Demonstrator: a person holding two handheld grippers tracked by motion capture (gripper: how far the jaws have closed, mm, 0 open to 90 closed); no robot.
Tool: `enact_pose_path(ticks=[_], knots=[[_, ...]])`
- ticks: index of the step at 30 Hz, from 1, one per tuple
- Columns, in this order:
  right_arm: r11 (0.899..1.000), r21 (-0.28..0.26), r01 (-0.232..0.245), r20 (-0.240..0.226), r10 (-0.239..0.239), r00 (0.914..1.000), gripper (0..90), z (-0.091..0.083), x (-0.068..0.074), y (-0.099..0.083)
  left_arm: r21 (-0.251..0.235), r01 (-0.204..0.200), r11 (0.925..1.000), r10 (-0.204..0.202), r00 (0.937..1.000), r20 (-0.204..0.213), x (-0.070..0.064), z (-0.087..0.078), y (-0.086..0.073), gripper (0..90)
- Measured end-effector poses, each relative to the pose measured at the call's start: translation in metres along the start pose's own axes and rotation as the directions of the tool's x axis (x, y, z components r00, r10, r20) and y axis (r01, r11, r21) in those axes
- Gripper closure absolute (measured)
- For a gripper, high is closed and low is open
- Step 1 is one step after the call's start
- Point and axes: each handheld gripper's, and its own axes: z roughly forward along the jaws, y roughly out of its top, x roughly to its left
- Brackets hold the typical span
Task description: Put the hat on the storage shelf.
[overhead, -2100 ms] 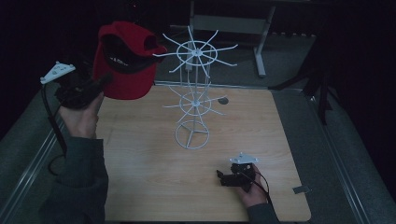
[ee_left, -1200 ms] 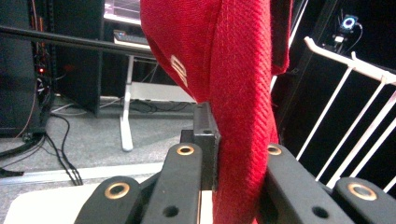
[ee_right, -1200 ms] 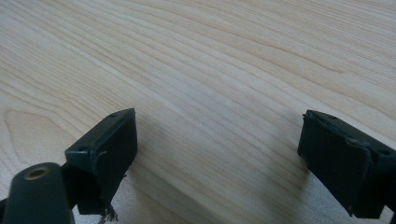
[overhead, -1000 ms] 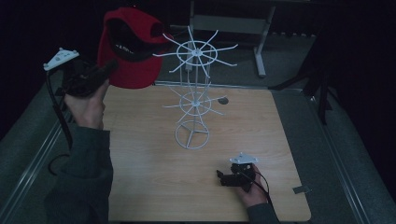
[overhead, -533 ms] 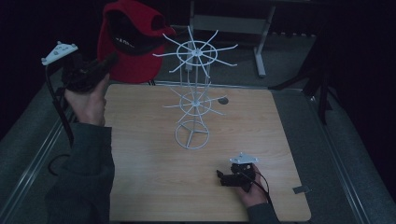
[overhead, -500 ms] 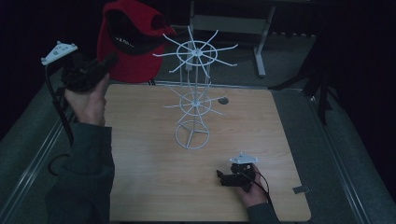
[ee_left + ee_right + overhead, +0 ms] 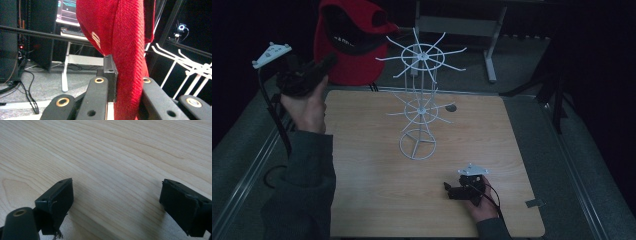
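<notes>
A red cap (image 7: 349, 42) hangs high at the back left, pinched by its fabric in my left gripper (image 7: 329, 60). In the left gripper view the red cap (image 7: 125, 50) sits squeezed between the two black jaws. A white wire rack (image 7: 419, 100) with spoke arms stands mid-table, just right of the cap; its top spokes (image 7: 180, 62) show beside the cap. My right gripper (image 7: 449, 191) rests low on the wooden table (image 7: 362, 170) near the front right, its jaws wide apart with bare wood between its fingertips (image 7: 56, 200).
A grey mat borders the table on both sides (image 7: 592, 165). Metal desk legs (image 7: 489, 45) and a tripod (image 7: 557, 85) stand behind the table. A small dark disc (image 7: 451, 107) sits at a lower spoke tip.
My left gripper has lifted the cap higher and carried it right, toward the rack's top spokes. The right gripper has stayed still on the table.
</notes>
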Motion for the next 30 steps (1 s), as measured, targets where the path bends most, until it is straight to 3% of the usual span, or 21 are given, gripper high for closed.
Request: enact_pose_path(ticks=[16, 21, 30], knots=[[1.0, 0.0, 0.001, 0.0, -0.001, 1.0, 11.7, 0.0, 0.0, 0.0, 0.016, 0.015, 0.9998, -0.016, 0.9974, 0.071, 0.006, -0.012, -0.007, 85.4], [1.0, 0.0, 0.001, -0.001, -0.001, 1.0, 11.7, 0.0, 0.0, 0.0, 0.026, -0.031, 0.9992, 0.029, 0.9974, 0.066, 0.005, -0.017, -0.011, 85.3], [1.0, -0.001, 0.0, 0.0, 0.0, 1.0, 11.7, 0.0, 0.0, 0.0, 0.055, -0.019, 0.9983, 0.016, 0.9981, 0.059, 0.014, -0.023, -0.027, 85.3]])
